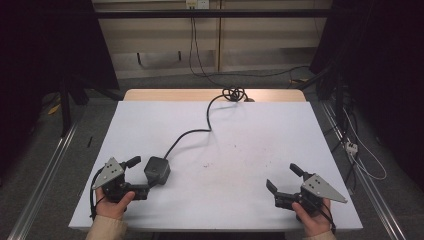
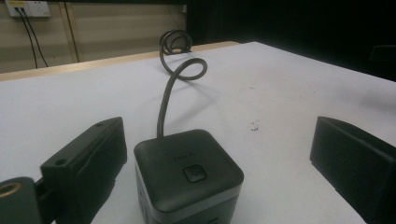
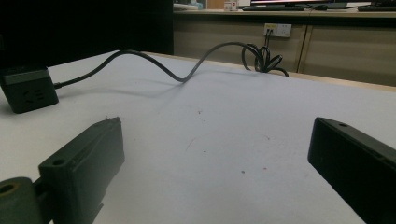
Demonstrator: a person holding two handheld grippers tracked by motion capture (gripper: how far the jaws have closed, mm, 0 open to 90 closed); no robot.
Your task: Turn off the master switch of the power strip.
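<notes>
Faint embossed lettering on the top face of the dark power cube (image 2: pixel 188 175), just above its square button (image 2: pixel 195 173); too small and low in contrast to read in the left gripper view. A small symbol on that button, also illegible. No readable text, number or brand on the cube's side (image 3: pixel 29 95) in the right gripper view, nor anywhere in the high view.

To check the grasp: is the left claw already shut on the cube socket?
No, the left claw stands open around the cube socket.

Cube socket's (image 2: pixel 188 179) lower front cut off by left gripper view's edge
</notes>
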